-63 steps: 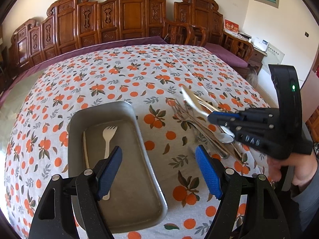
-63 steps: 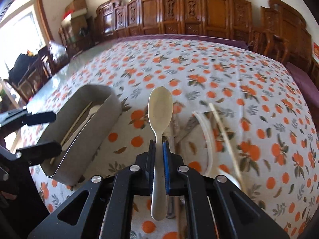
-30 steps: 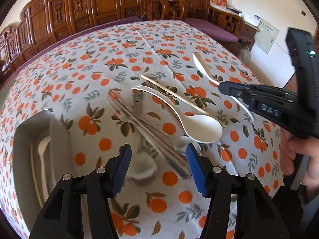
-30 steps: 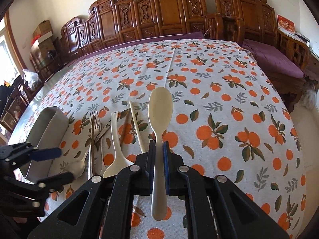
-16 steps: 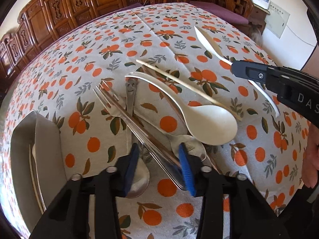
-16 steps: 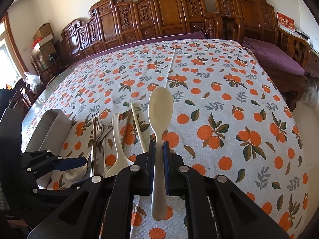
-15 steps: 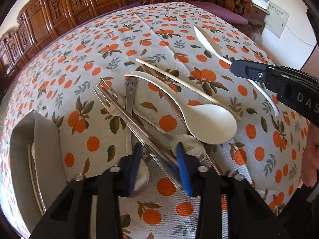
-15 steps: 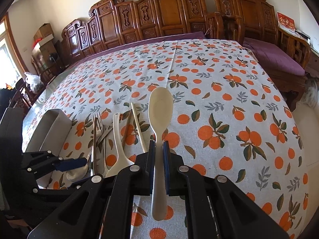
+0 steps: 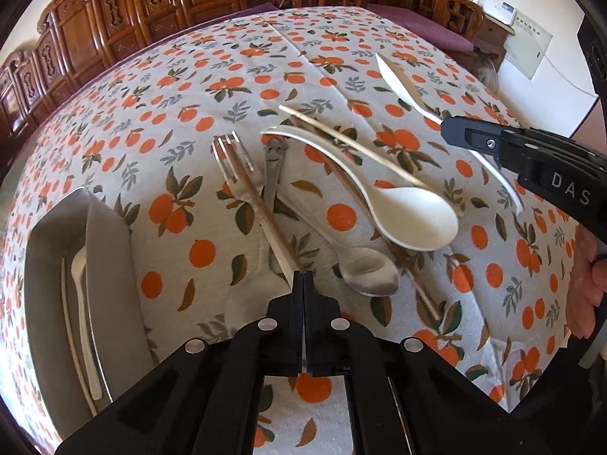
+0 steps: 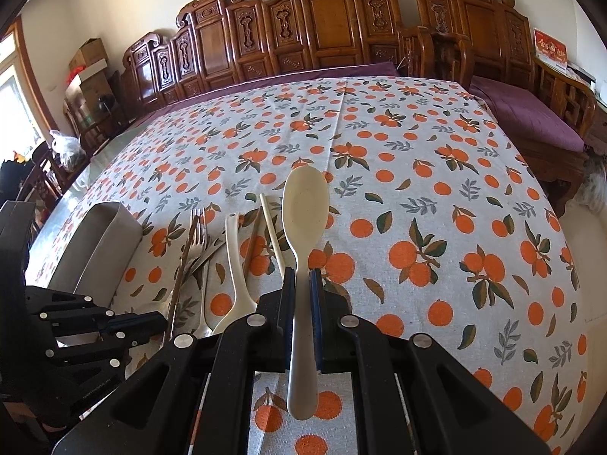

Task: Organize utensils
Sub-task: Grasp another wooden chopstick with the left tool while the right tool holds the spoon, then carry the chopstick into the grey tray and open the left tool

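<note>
My left gripper (image 9: 303, 276) is shut on the near end of a brown chopstick (image 9: 261, 204) that lies in the utensil pile on the tablecloth. The pile also holds a metal fork (image 9: 231, 151), a metal spoon (image 9: 364, 265), a white ladle spoon (image 9: 409, 216) and a pale chopstick (image 9: 353, 144). My right gripper (image 10: 301, 276) is shut on a cream spoon (image 10: 305, 204) and holds it above the table, to the right of the pile; the spoon also shows in the left wrist view (image 9: 402, 79). The grey metal tray (image 9: 102, 250) at left holds a white fork (image 9: 81, 303).
The table wears a cloth printed with oranges (image 10: 417, 174). Carved wooden chairs (image 10: 322, 26) line its far side. A purple bench (image 10: 523, 113) stands at the right. The tray also shows in the right wrist view (image 10: 98, 242), left of the pile.
My left gripper has swung from over the tray to the pile, dropped down and closed on the brown chopstick. My right gripper has kept the cream spoon and barely moved in the last second.
</note>
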`<state>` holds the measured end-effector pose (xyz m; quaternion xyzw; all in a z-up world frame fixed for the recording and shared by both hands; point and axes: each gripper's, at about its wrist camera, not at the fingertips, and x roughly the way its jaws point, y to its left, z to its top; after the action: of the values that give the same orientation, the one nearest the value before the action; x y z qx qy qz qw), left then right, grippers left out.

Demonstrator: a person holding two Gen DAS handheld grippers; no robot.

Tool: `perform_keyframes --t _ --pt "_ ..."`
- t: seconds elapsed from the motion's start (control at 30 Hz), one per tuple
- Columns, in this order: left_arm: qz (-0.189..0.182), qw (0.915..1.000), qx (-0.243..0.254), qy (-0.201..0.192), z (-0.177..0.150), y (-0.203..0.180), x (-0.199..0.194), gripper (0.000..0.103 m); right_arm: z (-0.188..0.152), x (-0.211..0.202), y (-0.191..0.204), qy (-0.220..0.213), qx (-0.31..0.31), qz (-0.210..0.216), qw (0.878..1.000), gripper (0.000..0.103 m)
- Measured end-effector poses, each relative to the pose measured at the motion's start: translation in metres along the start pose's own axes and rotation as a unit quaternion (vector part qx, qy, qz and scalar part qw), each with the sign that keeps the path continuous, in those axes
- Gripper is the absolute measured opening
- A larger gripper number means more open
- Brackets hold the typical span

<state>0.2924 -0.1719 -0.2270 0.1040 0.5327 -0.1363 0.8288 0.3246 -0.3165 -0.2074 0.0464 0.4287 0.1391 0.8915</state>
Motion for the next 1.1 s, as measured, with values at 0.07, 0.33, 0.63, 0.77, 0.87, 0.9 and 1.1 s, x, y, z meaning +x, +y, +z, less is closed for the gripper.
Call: perform_keyframes --t 0.07,0.33,0.63,0.77,0.87,0.9,1.1 --pt "0.001 1.0000 -0.008 0.005 -0.002 0.005 0.002 0.000 0.000 0.000 0.001 0.001 -0.002 -0.001 1.000 0.010" --pt "-0.011 0.9996 -0.021 -0.016 0.005 0.005 -0.006 0.007 0.000 0.000 0.002 0.001 -0.003 0.000 1.000 0.010" --pt "0.023 0.9997 0.001 0.007 0.011 -0.003 0.014 0.024 0.000 -0.001 0.003 -0.001 -0.001 0.002 1.000 0.010" --pt "0.023 0.9997 0.000 0.008 0.009 -0.001 0.013 0.014 0.001 -0.001 0.004 -0.002 -0.002 0.003 1.000 0.010" --pt "0.019 0.9998 -0.004 0.009 0.009 0.003 0.011 0.005 0.001 -0.002 0.005 -0.002 -0.003 0.004 1.000 0.010" --pt "0.015 0.9998 -0.008 0.012 0.009 0.005 0.010 0.004 0.001 -0.002 0.004 -0.002 -0.003 0.003 1.000 0.010" --pt "0.013 0.9998 -0.011 0.004 0.006 0.009 0.001 0.004 0.001 -0.002 0.006 -0.003 -0.005 0.004 1.000 0.010"
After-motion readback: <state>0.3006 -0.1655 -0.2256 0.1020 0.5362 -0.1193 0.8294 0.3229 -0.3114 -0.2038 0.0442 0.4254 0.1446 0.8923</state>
